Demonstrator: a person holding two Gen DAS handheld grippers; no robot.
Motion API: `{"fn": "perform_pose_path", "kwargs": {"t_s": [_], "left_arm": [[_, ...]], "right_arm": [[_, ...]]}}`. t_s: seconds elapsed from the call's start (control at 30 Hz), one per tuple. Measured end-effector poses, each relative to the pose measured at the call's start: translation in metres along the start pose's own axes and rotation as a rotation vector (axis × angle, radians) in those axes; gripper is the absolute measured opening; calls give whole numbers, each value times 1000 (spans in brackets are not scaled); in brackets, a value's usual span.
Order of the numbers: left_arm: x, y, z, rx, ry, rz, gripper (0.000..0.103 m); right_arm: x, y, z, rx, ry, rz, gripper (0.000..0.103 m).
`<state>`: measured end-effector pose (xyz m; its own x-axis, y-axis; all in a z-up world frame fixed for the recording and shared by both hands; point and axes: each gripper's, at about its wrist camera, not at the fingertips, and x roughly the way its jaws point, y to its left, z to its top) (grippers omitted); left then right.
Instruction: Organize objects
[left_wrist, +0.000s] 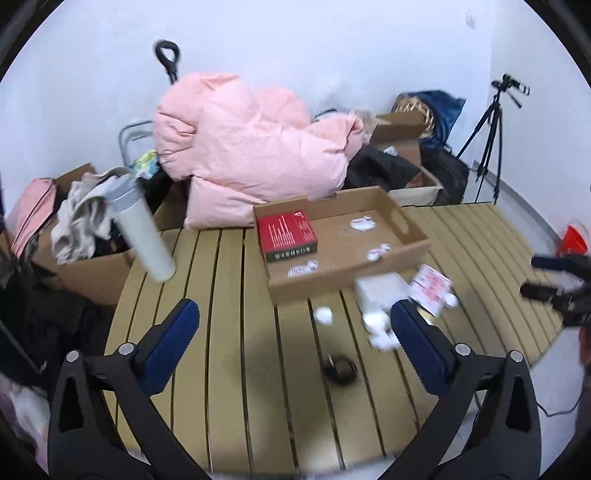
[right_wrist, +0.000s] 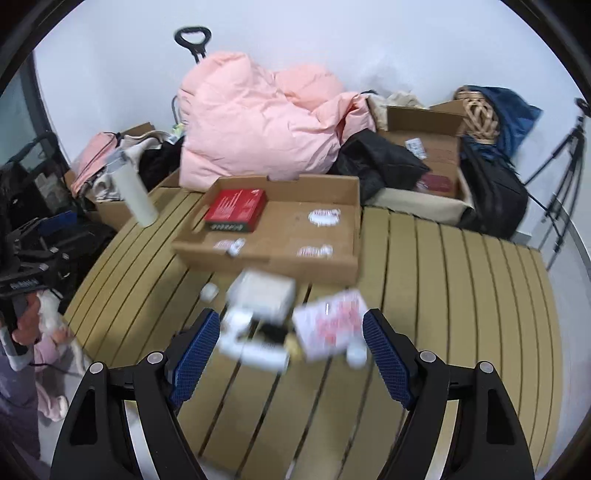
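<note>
A shallow cardboard tray (left_wrist: 406, 225) (right_wrist: 347, 221) lies on the slatted table (left_wrist: 240, 332) (right_wrist: 461, 295). A red box (left_wrist: 286, 230) (right_wrist: 236, 208) and several small red-and-white packets sit in it. In front of the tray lie a white box (left_wrist: 380, 290) (right_wrist: 264, 291), a red-and-white packet (left_wrist: 430, 290) (right_wrist: 328, 323), small white pieces (left_wrist: 323, 314) (right_wrist: 208, 291) and a dark ring (left_wrist: 341, 369). A white cylinder bottle (left_wrist: 142, 229) (right_wrist: 135, 195) stands at the table's left edge. My left gripper (left_wrist: 295, 325) is open and empty above the table. My right gripper (right_wrist: 290, 332) is open above the loose items.
A pink duvet (left_wrist: 251, 155) (right_wrist: 258, 125) is piled behind the tray, with cardboard boxes of clothes (left_wrist: 85, 236) (right_wrist: 424, 147) on both sides. A tripod (left_wrist: 491, 147) (right_wrist: 565, 177) stands at the right. The right gripper shows at the left view's right edge (left_wrist: 557, 280).
</note>
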<state>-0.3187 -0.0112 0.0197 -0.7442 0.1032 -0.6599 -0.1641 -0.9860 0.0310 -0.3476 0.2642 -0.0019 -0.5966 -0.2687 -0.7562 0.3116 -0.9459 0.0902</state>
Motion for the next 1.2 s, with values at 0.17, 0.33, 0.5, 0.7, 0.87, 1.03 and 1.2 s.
{"fn": "perform_pose_path", "kwargs": {"t_s": [0.17,0.33,0.5,0.7,0.87,1.03,1.2], "left_arm": [[-67,-21,-59,37,-25,14,103],[-91,-37,-111,22,40,-31,103],[-115,-52,-136,53,29,27,103],[-143,-61,-140,76,-41,13,103],[-132,-59,-145,72,-20,31,103],[-91,-52,-153,73,17,-13,103],[-10,-44,-160,29,129,-44,101]], "right_arm": [[-47,32,-99,61,2,-19,83],[-55,53,-159,79,43,16,83],[-76,82,-179,29,10,10,83],[-107,97,-188,-1,-71,22,83],[-107,89,-194,46,-85,19,83],[-97,81,-196,63,-173,13,84],[-45,73,-199,39,-156,13,86]]}}
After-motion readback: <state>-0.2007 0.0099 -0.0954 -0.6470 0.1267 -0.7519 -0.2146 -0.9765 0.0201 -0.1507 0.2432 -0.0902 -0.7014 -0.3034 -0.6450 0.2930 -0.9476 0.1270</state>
